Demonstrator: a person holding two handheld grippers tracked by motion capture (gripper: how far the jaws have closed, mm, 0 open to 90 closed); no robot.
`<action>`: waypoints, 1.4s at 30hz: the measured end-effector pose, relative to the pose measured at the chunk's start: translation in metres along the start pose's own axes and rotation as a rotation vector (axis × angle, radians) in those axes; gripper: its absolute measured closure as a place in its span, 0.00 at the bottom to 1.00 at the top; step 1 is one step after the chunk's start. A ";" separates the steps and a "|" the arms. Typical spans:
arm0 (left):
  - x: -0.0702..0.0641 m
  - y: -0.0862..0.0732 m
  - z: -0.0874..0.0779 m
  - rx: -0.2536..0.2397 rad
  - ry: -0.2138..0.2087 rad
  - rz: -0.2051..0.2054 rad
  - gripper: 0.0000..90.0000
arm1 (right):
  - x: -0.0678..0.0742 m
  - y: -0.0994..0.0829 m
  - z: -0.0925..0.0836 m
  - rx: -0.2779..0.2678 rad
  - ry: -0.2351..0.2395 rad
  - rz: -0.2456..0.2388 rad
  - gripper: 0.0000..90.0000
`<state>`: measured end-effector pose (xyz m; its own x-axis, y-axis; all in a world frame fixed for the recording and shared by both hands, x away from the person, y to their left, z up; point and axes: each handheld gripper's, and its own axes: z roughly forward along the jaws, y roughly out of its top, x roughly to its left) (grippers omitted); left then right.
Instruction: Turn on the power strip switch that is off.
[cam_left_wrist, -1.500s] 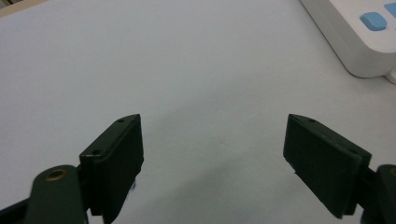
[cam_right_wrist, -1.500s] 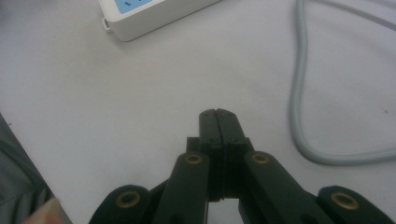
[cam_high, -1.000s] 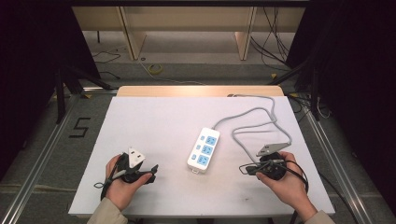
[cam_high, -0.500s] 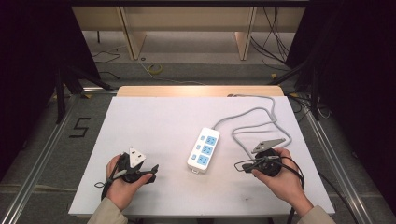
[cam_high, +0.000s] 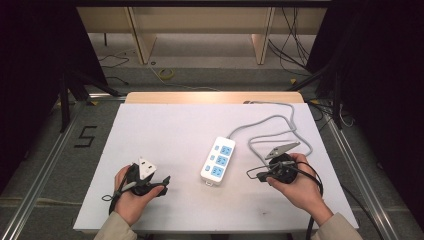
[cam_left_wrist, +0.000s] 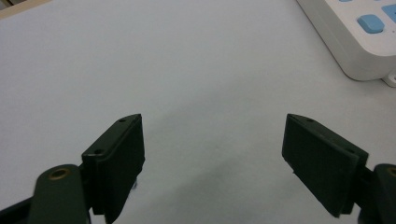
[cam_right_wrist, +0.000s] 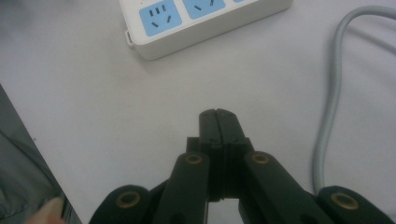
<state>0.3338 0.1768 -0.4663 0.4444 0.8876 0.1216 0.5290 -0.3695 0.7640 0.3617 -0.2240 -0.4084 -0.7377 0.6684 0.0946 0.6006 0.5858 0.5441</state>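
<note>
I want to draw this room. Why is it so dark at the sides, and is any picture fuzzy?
In the high view, light falls on the white table, while black curtains leave both sides dark. In the left gripper view, the power strip in the corner looks soft and a faint shadow lies between the open jaws. In the right gripper view, the shut jaws look slightly blurred, the grey cable clearer.

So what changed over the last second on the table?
Very little. The right claw, shut and empty, shifted slightly with its hand near the grey cable. The left claw stays open, holding nothing. The power strip lies where it was on the white table.
</note>
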 end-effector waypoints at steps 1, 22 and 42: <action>0.000 0.000 0.000 0.000 -0.001 -0.001 0.23 | 0.000 0.001 -0.001 -0.001 0.000 -0.003 1.00; -0.002 0.001 0.000 0.000 0.000 0.007 0.24 | 0.005 0.020 0.005 0.056 0.017 -0.026 1.00; -0.003 0.001 0.000 -0.003 0.005 0.007 0.24 | 0.008 0.035 0.008 0.080 0.021 -0.031 1.00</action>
<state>0.3330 0.1743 -0.4655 0.4448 0.8861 0.1303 0.5236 -0.3753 0.7649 0.3795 -0.1949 -0.3957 -0.7619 0.6404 0.0969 0.5999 0.6412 0.4786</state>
